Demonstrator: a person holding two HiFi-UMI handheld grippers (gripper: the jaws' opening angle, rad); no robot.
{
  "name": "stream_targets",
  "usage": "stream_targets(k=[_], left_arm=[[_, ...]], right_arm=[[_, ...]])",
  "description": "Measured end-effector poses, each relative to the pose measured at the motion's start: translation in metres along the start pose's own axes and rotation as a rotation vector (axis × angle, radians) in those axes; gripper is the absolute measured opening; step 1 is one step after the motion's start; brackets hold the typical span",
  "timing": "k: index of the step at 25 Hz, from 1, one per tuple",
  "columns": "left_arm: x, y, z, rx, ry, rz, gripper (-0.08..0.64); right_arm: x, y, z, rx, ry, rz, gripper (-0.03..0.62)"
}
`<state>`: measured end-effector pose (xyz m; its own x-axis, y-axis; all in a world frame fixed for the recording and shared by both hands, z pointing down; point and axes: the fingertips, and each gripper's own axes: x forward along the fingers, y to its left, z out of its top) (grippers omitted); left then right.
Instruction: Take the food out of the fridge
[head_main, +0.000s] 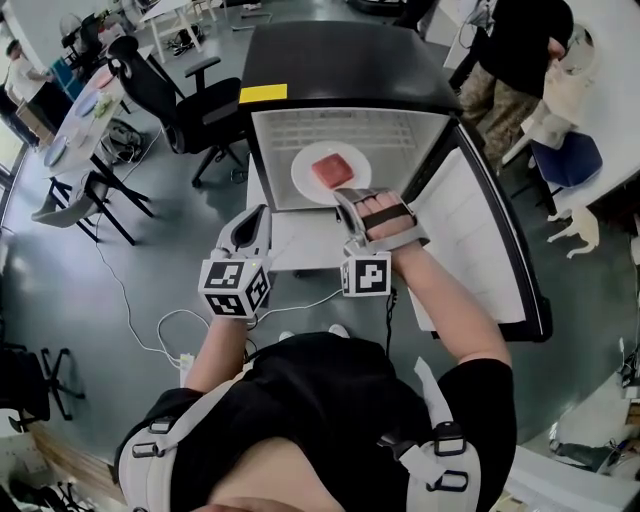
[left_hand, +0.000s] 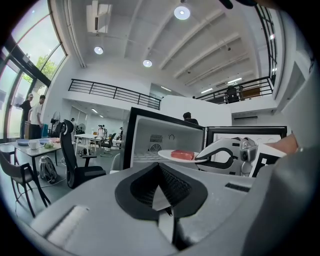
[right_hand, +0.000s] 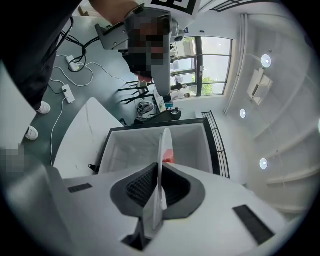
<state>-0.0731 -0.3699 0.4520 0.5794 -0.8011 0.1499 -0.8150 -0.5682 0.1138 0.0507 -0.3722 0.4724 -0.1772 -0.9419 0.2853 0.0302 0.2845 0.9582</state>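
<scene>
A white plate carrying a red slab of food hangs level in front of the open black fridge. My right gripper is shut on the plate's near rim. In the right gripper view the plate runs edge-on between the jaws, and the food peeks out beside it. My left gripper hovers to the plate's left, clear of it, jaws shut and empty. Its own view shows the plate, the food and the right gripper ahead at the right.
The fridge door stands swung open at the right. A black office chair sits left of the fridge, with a table of dishes beyond it. Cables trail on the floor at the left. A person stands behind the fridge, right.
</scene>
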Motion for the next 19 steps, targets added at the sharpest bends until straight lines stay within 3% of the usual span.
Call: stream_targets(k=[9, 19], left_arm=[[-0.003, -0.001, -0.002, 0.000, 0.006, 0.003, 0.000], [-0.002, -0.010, -0.005, 0.004, 0.015, -0.009, 0.000]], right_arm=[[-0.010, 0.014, -0.008, -0.031, 0.023, 0.032, 0.023], [-0.012, 0.010, -0.015, -0.003, 0.034, 0.017, 0.023]])
